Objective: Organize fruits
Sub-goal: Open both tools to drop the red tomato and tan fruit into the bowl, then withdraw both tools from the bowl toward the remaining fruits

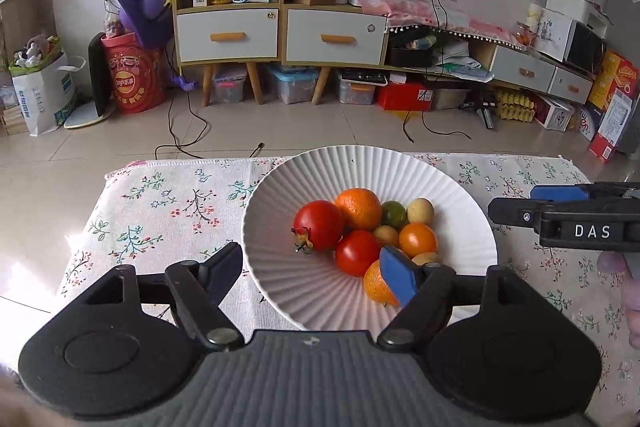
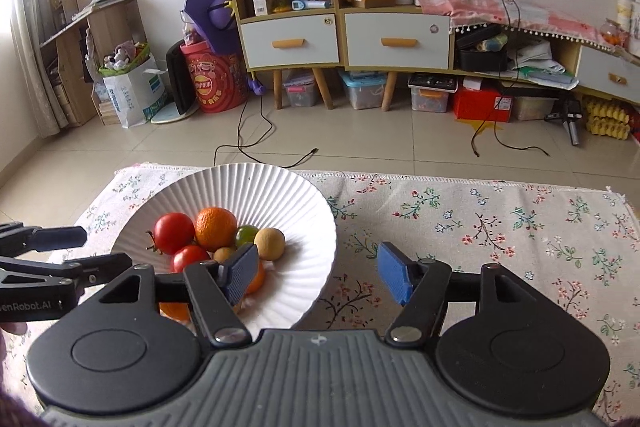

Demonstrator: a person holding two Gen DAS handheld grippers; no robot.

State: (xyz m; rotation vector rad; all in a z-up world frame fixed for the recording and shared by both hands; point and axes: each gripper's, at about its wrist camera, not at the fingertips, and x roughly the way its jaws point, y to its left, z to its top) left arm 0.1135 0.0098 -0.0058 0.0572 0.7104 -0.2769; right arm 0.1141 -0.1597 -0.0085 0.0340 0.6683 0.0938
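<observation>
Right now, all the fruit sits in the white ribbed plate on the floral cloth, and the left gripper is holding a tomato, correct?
Not quite: the left gripper is open and holds nothing, as the left wrist view shows. The fruit does sit in the white ribbed plate on the floral cloth.

Left tool (image 1: 316,273) and right tool (image 2: 318,277) both gape, holding nothing.

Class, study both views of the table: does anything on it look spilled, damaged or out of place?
Nothing stands out. All the fruit, including the large tomato and the top orange, lies inside the white ribbed bowl. The bowl sits upright on the floral cloth, and no fruit shows loose on the cloth.
</observation>
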